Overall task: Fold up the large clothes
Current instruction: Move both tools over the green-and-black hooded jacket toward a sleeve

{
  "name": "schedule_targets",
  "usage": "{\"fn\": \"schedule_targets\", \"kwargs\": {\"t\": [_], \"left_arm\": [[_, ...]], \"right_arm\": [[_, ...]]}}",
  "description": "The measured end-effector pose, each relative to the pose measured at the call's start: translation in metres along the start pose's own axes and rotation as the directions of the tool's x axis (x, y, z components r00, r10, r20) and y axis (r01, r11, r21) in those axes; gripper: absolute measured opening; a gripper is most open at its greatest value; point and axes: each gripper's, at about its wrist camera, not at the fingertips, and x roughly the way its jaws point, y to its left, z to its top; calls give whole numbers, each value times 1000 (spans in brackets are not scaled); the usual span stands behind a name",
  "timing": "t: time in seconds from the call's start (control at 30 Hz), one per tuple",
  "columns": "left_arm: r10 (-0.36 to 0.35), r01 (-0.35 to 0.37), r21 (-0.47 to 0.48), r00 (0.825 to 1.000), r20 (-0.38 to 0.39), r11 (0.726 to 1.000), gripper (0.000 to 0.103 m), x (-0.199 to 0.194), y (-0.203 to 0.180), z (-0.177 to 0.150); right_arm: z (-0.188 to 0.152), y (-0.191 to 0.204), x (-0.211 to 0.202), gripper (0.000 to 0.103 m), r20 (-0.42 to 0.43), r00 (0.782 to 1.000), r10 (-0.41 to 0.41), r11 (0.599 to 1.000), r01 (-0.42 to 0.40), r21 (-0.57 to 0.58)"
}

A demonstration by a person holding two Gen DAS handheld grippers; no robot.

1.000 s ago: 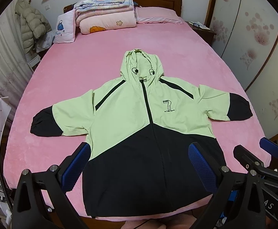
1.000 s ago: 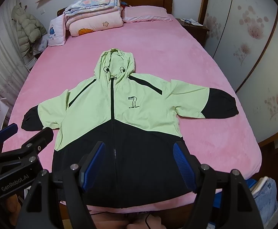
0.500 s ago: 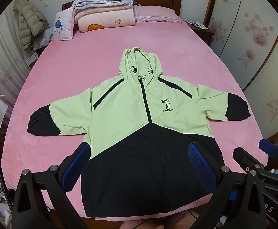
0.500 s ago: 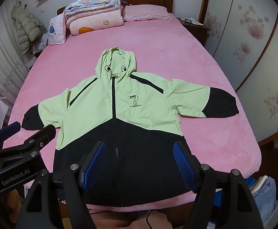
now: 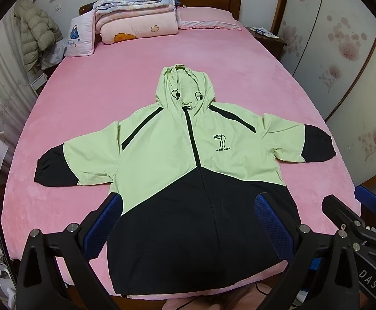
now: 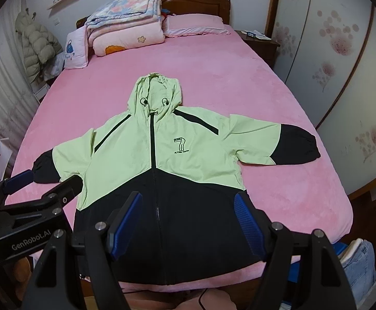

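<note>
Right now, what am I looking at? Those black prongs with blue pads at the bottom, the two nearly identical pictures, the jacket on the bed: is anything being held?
No robot here: a person holds a hand tool in each hand, each with a camera looking along its two fingers. One picture is from the left gripper, the other from the right gripper. Both stand open above the hem, holding nothing. A green and black hooded jacket lies spread flat, zipped, sleeves out, on the pink bed. Folded blankets sit at the headboard.

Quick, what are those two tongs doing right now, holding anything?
Left tongs: open, holding nothing, above the jacket.
Right tongs: open, holding nothing.
</note>
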Motion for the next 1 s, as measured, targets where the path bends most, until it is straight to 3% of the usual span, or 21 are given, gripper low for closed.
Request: {"fn": "schedule_targets", "kwargs": {"t": [1.0], "left_arm": [[14, -14, 6, 1000, -1, 1000, 102, 5, 2, 4]], "right_arm": [[6, -13, 5, 74, -7, 1000, 26, 998, -26, 56]]}}
